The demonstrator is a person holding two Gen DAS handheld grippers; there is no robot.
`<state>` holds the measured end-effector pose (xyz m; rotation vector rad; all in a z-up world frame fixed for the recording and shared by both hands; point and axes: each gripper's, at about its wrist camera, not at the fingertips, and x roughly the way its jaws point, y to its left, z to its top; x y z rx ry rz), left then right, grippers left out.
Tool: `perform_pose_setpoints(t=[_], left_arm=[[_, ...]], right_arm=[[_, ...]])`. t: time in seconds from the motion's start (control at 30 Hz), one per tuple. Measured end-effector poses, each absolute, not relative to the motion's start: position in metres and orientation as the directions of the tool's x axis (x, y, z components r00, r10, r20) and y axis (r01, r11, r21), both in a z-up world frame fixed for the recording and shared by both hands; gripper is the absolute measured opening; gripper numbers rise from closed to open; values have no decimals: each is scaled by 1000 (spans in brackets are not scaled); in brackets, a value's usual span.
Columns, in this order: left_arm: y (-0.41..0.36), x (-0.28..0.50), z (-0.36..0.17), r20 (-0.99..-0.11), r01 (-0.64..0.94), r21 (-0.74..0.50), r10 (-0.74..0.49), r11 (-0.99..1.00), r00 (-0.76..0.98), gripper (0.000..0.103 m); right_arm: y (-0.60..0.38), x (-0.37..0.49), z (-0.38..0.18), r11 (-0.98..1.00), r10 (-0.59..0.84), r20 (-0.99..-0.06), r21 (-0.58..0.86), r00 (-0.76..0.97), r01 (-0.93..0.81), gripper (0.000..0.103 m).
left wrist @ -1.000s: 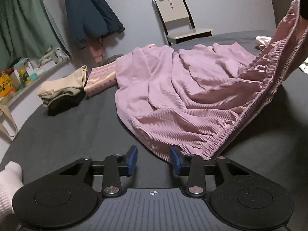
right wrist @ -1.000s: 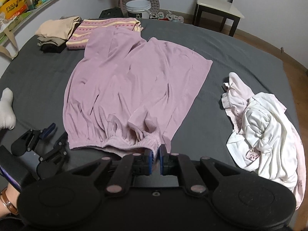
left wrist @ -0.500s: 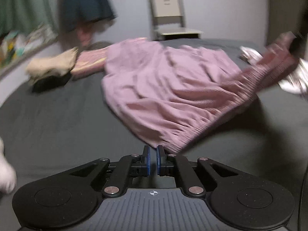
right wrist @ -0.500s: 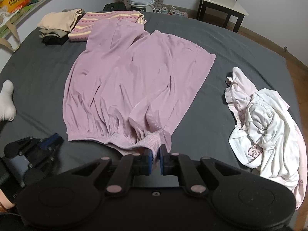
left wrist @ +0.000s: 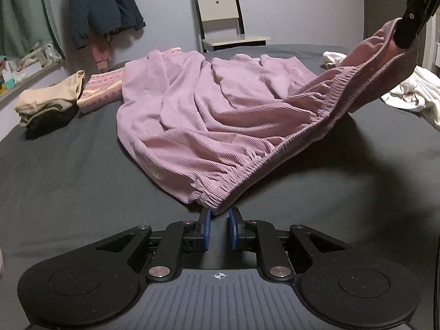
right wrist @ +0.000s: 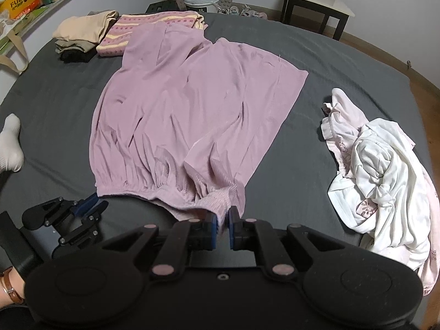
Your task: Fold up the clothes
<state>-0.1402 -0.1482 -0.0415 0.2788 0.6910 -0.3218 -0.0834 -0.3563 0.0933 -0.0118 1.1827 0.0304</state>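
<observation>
A purple ribbed garment (left wrist: 220, 115) lies spread on the dark grey bed (left wrist: 68, 178), with its gathered elastic waistband nearest me. My right gripper (right wrist: 223, 217) is shut on the right end of the waistband (right wrist: 217, 200) and holds it off the sheet. In the left wrist view it hangs at the top right (left wrist: 398, 35). My left gripper (left wrist: 219, 216) has its blue pads a narrow gap apart. The waistband's left corner (left wrist: 214, 203) rests at their tips and is not squeezed. In the right wrist view the left gripper (right wrist: 88, 206) sits low, beside that corner.
Folded beige and black clothes (right wrist: 82, 30) and a pink patterned piece (right wrist: 154, 27) lie at the far left. A rumpled white and pale pink pile (right wrist: 385, 170) lies on the right. A foot in a white sock (right wrist: 11, 143) rests on the left edge. A chair (left wrist: 220, 13) stands beyond the bed.
My left gripper went from wide open to nearly shut, then parted slightly, and moved up to the waistband's left corner. My right gripper kept its hold and raised its end.
</observation>
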Motion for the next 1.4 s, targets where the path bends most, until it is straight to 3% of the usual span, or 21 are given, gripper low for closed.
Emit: perform_pose_setpoints(t=[0.37, 0.67, 0.8, 0.93, 1.2, 1.4], left_arm=[[-151, -138, -39, -604, 336, 204, -152, 919, 782, 15], [-144, -123, -35, -586, 295, 172, -143, 940, 797, 14], [-142, -121, -22, -567, 268, 198, -113, 943, 816, 8], [-137, -119, 7, -559, 267, 241, -92, 933, 824, 8], [-126, -140, 75, -595, 456, 422, -140, 784, 791, 8], [-119, -140, 150, -543, 471, 430, -196, 771, 817, 8]], right_arm=[[-358, -86, 93, 999, 28, -926, 17, 376, -32, 10], [-359, -88, 83, 1000, 8, -937, -3, 349, -31, 10], [-357, -92, 74, 999, -9, -947, -21, 322, -33, 10], [-357, -98, 60, 999, -1, -961, -10, 277, -33, 10], [-343, -124, 44, 995, 52, -982, 36, 179, -94, 10], [-344, -134, 126, 996, 73, -924, 46, 376, -79, 9]])
